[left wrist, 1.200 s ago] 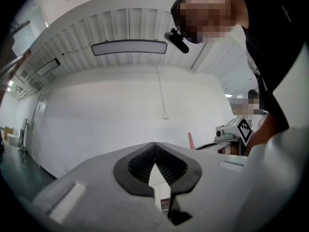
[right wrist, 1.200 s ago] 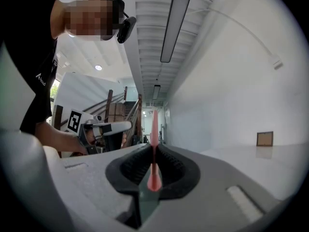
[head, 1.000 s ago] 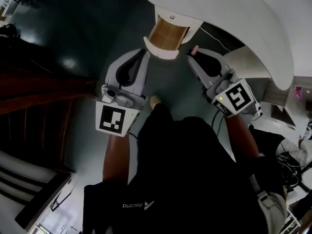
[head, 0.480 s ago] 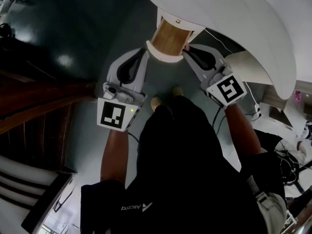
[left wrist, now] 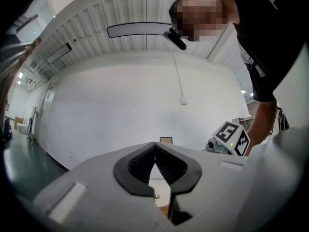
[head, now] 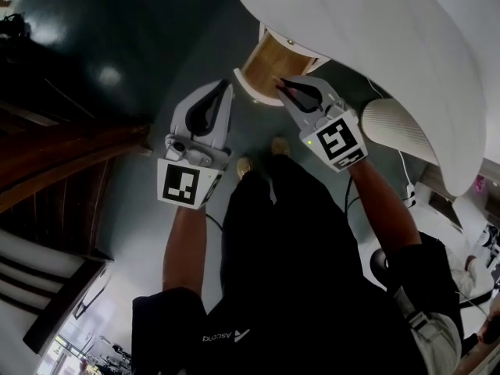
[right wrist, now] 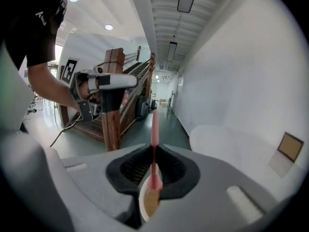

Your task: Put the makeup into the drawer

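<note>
The open drawer (head: 266, 67), white-fronted with a wooden inside, sticks out from under the round white table (head: 375, 37). My right gripper (head: 280, 85) hangs over the drawer's right part, shut on a slim pink makeup stick (right wrist: 154, 124) that stands up between the jaws. Below the jaws in the right gripper view lies the drawer's rim (right wrist: 144, 203). My left gripper (head: 226, 88) sits just left of the drawer's front corner. In the left gripper view its pads (left wrist: 145, 162) meet with nothing between them, so the left gripper (left wrist: 155, 148) is shut.
Dark green floor (head: 141, 45) spreads to the left. A wooden stair rail (head: 70, 151) runs along the far left. A white rounded seat (head: 394, 127) stands right of the drawer, under the table edge. The person's shoes (head: 279, 145) are below the grippers.
My right gripper has carried the pink stick leftward and forward, from beside the drawer to over it. The left gripper has stayed almost still.
</note>
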`<move>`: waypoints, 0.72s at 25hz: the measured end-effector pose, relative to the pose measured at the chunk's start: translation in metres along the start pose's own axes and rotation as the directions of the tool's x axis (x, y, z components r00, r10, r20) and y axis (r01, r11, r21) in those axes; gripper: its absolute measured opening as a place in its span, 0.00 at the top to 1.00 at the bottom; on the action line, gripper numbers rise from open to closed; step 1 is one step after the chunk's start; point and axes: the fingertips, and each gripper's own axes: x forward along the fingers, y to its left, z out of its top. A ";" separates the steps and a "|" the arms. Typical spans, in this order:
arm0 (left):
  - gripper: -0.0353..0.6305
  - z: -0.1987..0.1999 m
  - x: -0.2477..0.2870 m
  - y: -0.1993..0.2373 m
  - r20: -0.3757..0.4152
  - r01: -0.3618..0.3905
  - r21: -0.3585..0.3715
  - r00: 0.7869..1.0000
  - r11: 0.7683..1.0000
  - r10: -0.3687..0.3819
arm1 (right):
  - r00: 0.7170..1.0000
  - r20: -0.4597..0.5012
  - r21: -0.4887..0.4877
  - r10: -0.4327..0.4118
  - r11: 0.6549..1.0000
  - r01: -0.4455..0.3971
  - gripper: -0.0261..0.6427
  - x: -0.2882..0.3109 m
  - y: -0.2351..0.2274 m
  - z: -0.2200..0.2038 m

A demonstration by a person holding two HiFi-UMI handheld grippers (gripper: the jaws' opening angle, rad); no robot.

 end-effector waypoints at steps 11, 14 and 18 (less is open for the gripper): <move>0.93 -0.069 0.026 0.025 -0.045 -0.037 -0.047 0.998 0.998 0.035 | 0.971 -0.230 -0.082 0.056 0.994 -0.077 0.90 0.067 -0.023 -0.094; 0.93 -0.089 0.025 0.031 -0.052 -0.024 -0.046 0.998 0.999 0.022 | 0.960 -0.273 -0.091 0.065 0.992 -0.093 0.90 0.087 -0.023 -0.119; 0.93 -0.120 0.027 0.044 -0.056 -0.016 -0.065 0.998 0.998 0.012 | 0.934 -0.347 -0.105 0.078 0.987 -0.122 0.90 0.114 -0.024 -0.153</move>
